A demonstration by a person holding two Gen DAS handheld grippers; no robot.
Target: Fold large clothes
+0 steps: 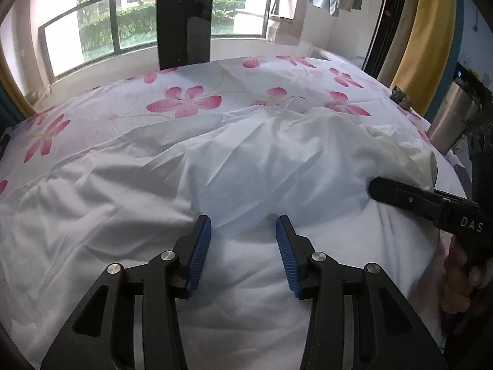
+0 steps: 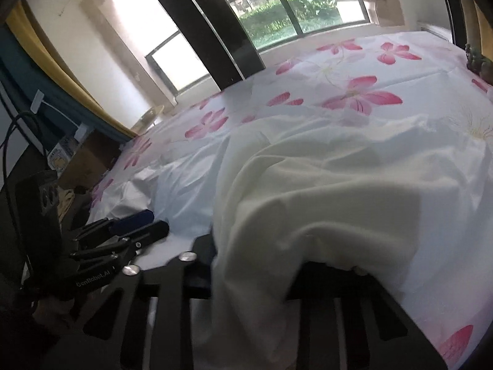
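A large white garment (image 1: 154,191) lies rumpled across a bed with a pink-flowered sheet (image 1: 185,98). My left gripper (image 1: 243,225) hovers just over the garment's near part. Its blue pads (image 1: 200,256) stand apart with nothing pinched between them. At the right edge, my right gripper (image 1: 374,186) comes in from the side, and folds of cloth run into its tip. In the right wrist view the garment (image 2: 339,191) drapes over the right gripper's black fingers (image 2: 172,293) and hides the tips. The left gripper (image 2: 151,222) shows low at the left.
A steel tumbler (image 1: 453,120) and a small figurine (image 1: 400,95) stand at the bed's right edge. A person's hand (image 1: 456,277) holds the right gripper's handle. A window with a dark frame (image 1: 181,15) lies beyond the bed. A cardboard box (image 2: 89,157) sits at the left side.
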